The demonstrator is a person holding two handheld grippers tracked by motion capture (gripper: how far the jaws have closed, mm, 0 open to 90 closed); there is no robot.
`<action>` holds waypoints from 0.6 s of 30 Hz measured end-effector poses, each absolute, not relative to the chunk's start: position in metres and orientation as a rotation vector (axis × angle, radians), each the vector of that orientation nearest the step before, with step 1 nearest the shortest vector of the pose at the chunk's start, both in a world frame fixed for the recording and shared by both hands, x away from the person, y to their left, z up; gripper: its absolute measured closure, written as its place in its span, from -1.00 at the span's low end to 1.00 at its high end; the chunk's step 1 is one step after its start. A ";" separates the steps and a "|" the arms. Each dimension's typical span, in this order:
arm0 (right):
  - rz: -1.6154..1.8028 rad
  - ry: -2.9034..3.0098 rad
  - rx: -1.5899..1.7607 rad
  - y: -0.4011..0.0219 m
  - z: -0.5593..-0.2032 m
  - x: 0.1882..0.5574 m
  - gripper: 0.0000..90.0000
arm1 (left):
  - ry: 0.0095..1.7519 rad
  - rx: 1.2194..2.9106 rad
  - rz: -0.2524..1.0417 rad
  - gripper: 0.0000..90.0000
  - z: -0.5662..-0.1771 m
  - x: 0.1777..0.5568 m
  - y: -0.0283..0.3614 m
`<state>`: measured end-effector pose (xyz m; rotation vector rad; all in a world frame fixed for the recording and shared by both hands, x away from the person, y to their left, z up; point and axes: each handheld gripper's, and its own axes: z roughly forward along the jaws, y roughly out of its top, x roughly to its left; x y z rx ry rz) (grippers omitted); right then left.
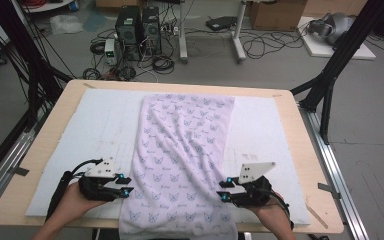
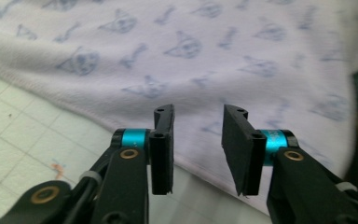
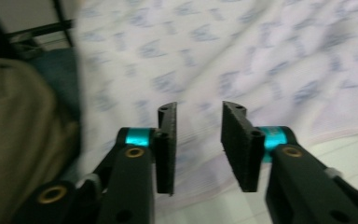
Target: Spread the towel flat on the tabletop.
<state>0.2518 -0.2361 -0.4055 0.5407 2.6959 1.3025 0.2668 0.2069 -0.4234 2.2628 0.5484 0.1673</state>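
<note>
A pale pink towel (image 1: 182, 155) printed with small blue motifs lies lengthwise down the middle of a white foam mat (image 1: 90, 130), its near end hanging over the table's front edge. My left gripper (image 1: 128, 186) sits at the towel's left hem near the front, jaws apart, nothing between them. In the left gripper view the left gripper (image 2: 196, 144) hovers over the towel (image 2: 205, 60) at its hem. My right gripper (image 1: 222, 190) is at the towel's right hem, jaws also apart and empty. The right gripper (image 3: 198, 144) faces the towel (image 3: 223, 70) in its own view.
The wooden table (image 1: 290, 135) carries the mat, with bare mat on both sides of the towel. Black frame legs (image 1: 330, 80) stand at the right and left. Computer towers (image 1: 137, 30) and cables lie on the floor beyond the table.
</note>
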 end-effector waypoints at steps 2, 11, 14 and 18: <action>1.280 2.668 0.584 -0.234 -0.410 0.267 0.41 | 0.560 2.280 0.172 0.36 -0.429 0.273 0.201; 1.216 2.618 0.819 -0.240 -0.430 0.317 0.35 | 0.569 2.299 0.174 0.96 -0.436 0.280 0.192; 1.182 2.651 0.821 -0.236 -0.434 0.320 0.41 | 0.576 2.303 0.189 0.96 -0.435 0.279 0.195; 1.143 2.732 0.758 -0.230 -0.437 0.319 0.91 | 0.596 2.290 0.205 0.97 -0.432 0.275 0.205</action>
